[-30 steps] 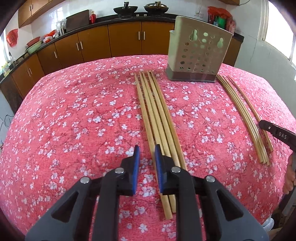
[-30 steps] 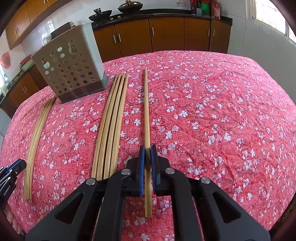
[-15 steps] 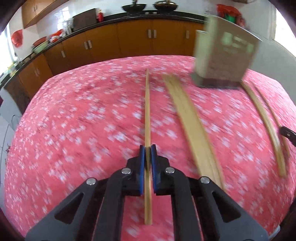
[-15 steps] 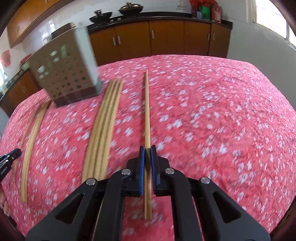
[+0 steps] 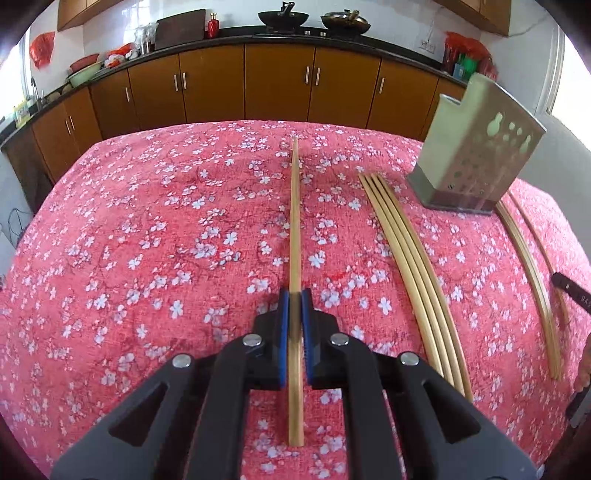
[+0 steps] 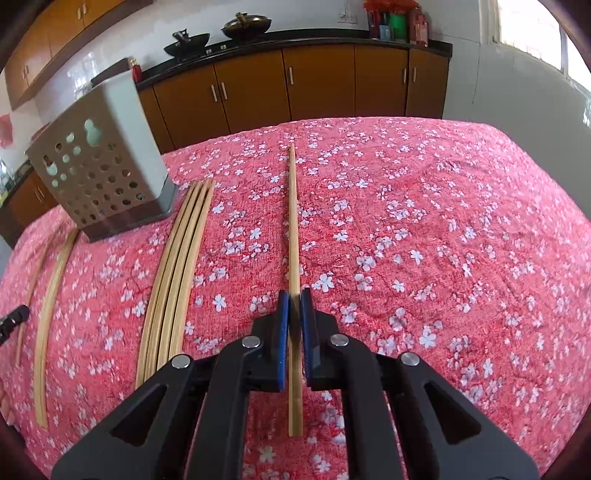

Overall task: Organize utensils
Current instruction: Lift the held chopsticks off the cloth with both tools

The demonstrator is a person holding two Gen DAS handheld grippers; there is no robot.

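My left gripper (image 5: 294, 297) is shut on a bamboo chopstick (image 5: 295, 221) and holds it above the red floral tablecloth (image 5: 147, 240). My right gripper (image 6: 294, 297) is shut on another bamboo chopstick (image 6: 293, 221), also lifted. A perforated beige utensil holder (image 5: 476, 147) stands at the far right in the left wrist view and at the far left in the right wrist view (image 6: 99, 166). A row of several chopsticks (image 5: 413, 258) lies beside it; the same row shows in the right wrist view (image 6: 173, 273). More chopsticks (image 5: 532, 280) lie past the holder.
Brown kitchen cabinets (image 5: 277, 81) and a counter with woks (image 5: 282, 16) run behind the table. The other gripper's tip (image 5: 570, 291) shows at the right edge of the left wrist view and at the left edge of the right wrist view (image 6: 13, 321).
My left gripper closed on a chopstick from the row and lifted it, swinging left. My right gripper kept its chopstick and rose slightly.
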